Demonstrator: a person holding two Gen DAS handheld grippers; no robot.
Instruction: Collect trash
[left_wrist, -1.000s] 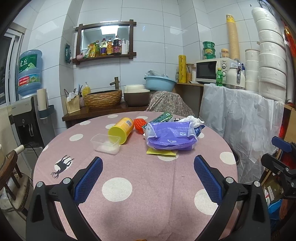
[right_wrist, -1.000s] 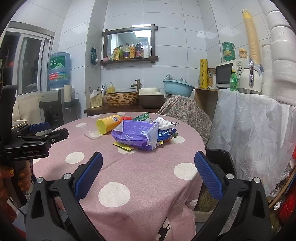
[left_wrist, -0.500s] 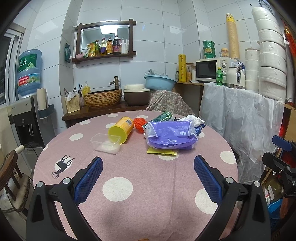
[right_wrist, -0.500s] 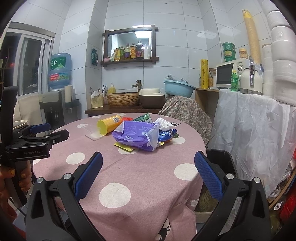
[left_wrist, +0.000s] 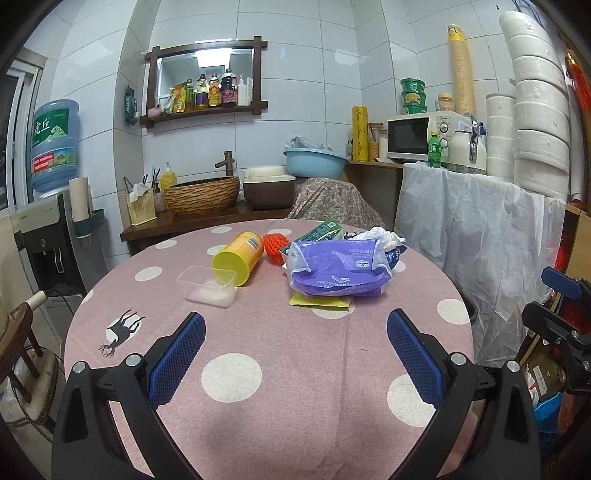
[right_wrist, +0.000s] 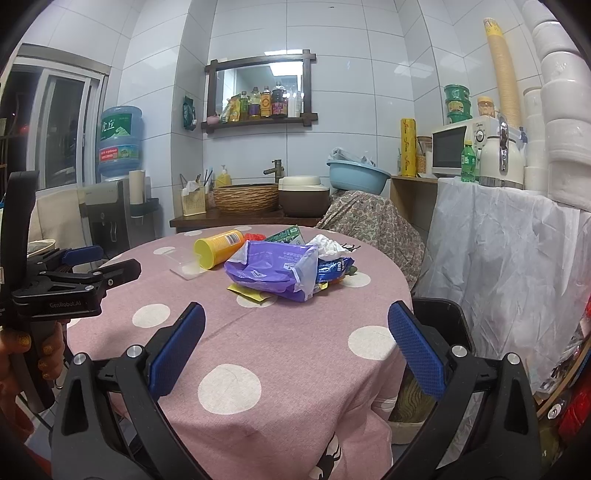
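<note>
Trash lies in a heap on the round pink polka-dot table (left_wrist: 280, 369): a purple plastic wrapper (left_wrist: 338, 271) (right_wrist: 273, 269), a yellow canister (left_wrist: 240, 256) (right_wrist: 218, 247) on its side, a clear plastic box (left_wrist: 207, 286), an orange mesh ball (left_wrist: 275, 243), a green carton (left_wrist: 319, 230), crumpled white tissue (left_wrist: 384, 236) and a flat yellow packet (left_wrist: 319, 301). My left gripper (left_wrist: 295, 336) hangs open over the near part of the table, short of the heap. My right gripper (right_wrist: 295, 332) is open too, at the table's right side, holding nothing.
A black bin (right_wrist: 439, 317) stands on the floor by the table's right edge. A white-draped counter (left_wrist: 476, 221) with a microwave (left_wrist: 417, 136) is at the right. A wooden sink shelf (left_wrist: 207, 218) and a water dispenser (left_wrist: 48, 229) stand behind. A stool (left_wrist: 18, 332) is at the left.
</note>
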